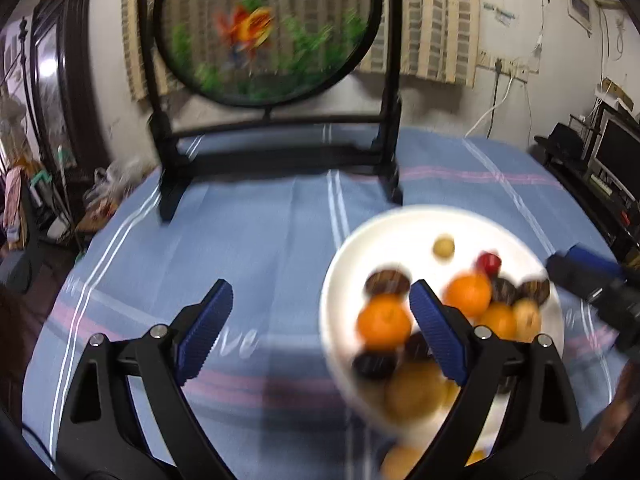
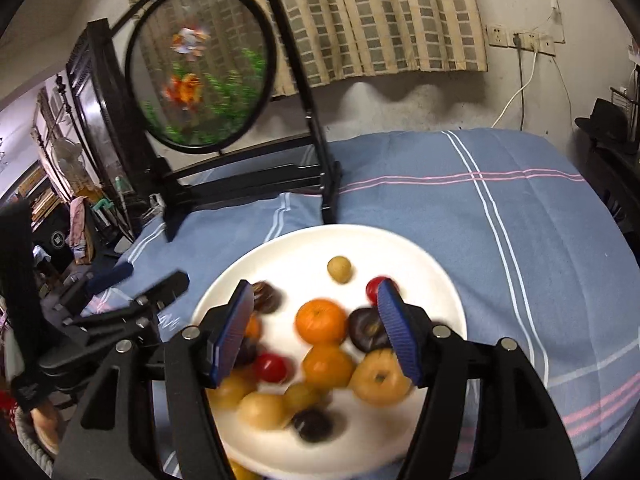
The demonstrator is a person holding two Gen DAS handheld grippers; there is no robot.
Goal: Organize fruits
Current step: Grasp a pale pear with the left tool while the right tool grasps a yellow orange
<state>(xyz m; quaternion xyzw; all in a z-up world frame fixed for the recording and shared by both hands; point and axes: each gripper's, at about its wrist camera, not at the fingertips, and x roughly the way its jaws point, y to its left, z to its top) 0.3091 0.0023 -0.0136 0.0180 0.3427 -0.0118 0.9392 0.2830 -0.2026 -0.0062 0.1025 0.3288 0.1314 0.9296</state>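
White plate (image 2: 420, 252) sat near on the blue striped cloth (image 2: 520, 216), heaped with oranges (image 2: 321, 319), dark plums (image 2: 365, 329), yellow fruit (image 2: 380, 378) | your right gripper (image 2: 316, 328) hung over the pile, jaws wide, holding nothing | your left gripper (image 1: 320, 320) spread wide, empty, at the plate's left rim | goldfish screen (image 1: 264, 28) stood far.
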